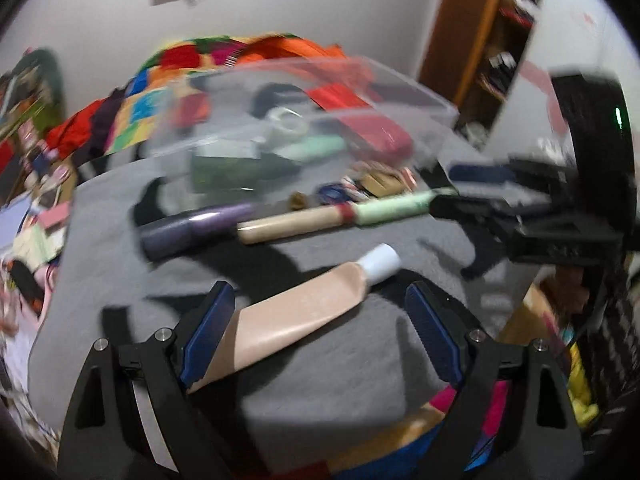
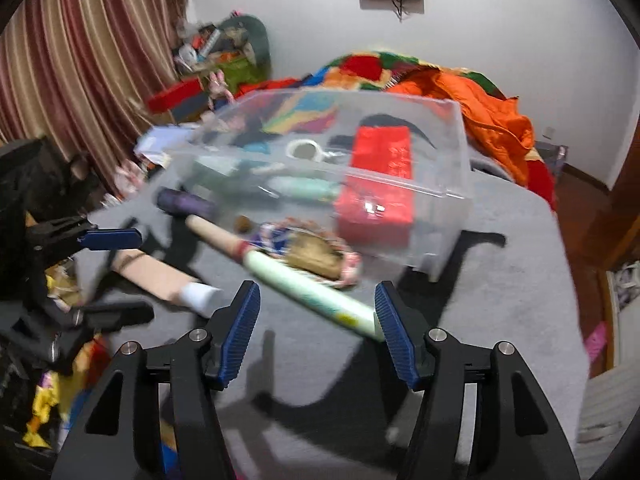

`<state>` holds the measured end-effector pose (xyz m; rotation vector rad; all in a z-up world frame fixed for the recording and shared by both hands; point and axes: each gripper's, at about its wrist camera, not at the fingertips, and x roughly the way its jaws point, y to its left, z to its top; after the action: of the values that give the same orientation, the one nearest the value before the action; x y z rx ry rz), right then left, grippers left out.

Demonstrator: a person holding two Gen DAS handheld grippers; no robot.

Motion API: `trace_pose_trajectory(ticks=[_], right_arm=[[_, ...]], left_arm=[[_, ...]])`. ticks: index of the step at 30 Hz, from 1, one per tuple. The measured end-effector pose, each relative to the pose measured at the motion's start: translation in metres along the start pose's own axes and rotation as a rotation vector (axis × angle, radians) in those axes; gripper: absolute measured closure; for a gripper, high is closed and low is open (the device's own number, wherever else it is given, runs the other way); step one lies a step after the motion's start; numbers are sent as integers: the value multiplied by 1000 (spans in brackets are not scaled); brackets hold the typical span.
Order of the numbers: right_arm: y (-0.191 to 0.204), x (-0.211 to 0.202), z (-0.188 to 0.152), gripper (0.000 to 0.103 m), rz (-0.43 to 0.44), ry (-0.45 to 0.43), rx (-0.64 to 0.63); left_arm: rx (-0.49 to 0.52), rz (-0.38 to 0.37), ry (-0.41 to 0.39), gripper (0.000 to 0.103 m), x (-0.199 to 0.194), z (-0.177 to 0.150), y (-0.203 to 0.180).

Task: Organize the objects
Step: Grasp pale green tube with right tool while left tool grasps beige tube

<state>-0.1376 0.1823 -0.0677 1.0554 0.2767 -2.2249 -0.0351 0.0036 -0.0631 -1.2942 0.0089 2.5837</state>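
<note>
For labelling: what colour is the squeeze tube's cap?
White cap on a beige tube; clearest in left wrist view.

Each wrist camera looks forward, low and close over the grey cloth surface (image 1: 320, 360). Both views share the clear plastic storage box (image 2: 452, 184) and multicoloured bedding behind (image 2: 400, 68).

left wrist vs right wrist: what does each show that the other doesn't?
Left wrist only: wooden shelf unit behind, and the open left gripper straddling the beige squeeze tube with a white cap.
Right wrist only: striped red-brown curtain, and the open right gripper at the pale-green end of the long tan-and-green tube.
Both: clear plastic bin holding a red box, on the grey cloth.
</note>
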Motion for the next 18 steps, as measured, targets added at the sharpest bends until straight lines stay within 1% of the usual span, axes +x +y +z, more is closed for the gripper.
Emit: trace_pose_trajectory(ticks=[3, 5, 6, 8, 9, 10, 11, 12, 13, 14, 15, 16, 17, 18], right_arm=[[-1, 14, 1, 47, -9, 44, -32], [2, 22, 0, 47, -10, 66, -53], [5, 24, -1, 47, -8, 73, -62], [10, 23, -4, 57, 11, 72, -78], [12, 20, -5, 65, 26, 71, -85], [12, 18, -7, 73, 38, 72, -86], [13, 16, -8, 76, 54, 72, -83], [13, 14, -10, 82, 75, 74, -78], [14, 12, -13, 85, 107, 79, -70], [14, 10, -15, 87, 133, 84, -66], [16, 7, -19, 88, 172, 94, -68], [20, 5, -22, 88, 193, 99, -76], [23, 3, -24, 88, 203, 100, -88], [26, 1, -25, 88, 205, 102, -102]], left_arm=[[51, 10, 51, 15, 23, 3, -8], [69, 19, 45, 18, 28, 5, -10], [79, 14, 43, 22, 28, 6, -11], [84, 8, 42, 42, 27, 8, -11], [84, 4, 44, 46, 26, 8, -11], [84, 7, 44, 55, 24, 8, -10], [83, 11, 43, 63, 23, 8, -9], [79, 10, 45, 66, 21, 6, -9], [73, 5, 48, 71, 19, 6, -8], [63, -9, 50, 76, 17, 5, -6], [45, -40, 55, 78, 14, 4, -4], [32, -60, 60, 81, 12, 4, -3], [19, -77, 68, 81, 10, 4, -1], [17, -80, 72, 82, 9, 4, 0]])
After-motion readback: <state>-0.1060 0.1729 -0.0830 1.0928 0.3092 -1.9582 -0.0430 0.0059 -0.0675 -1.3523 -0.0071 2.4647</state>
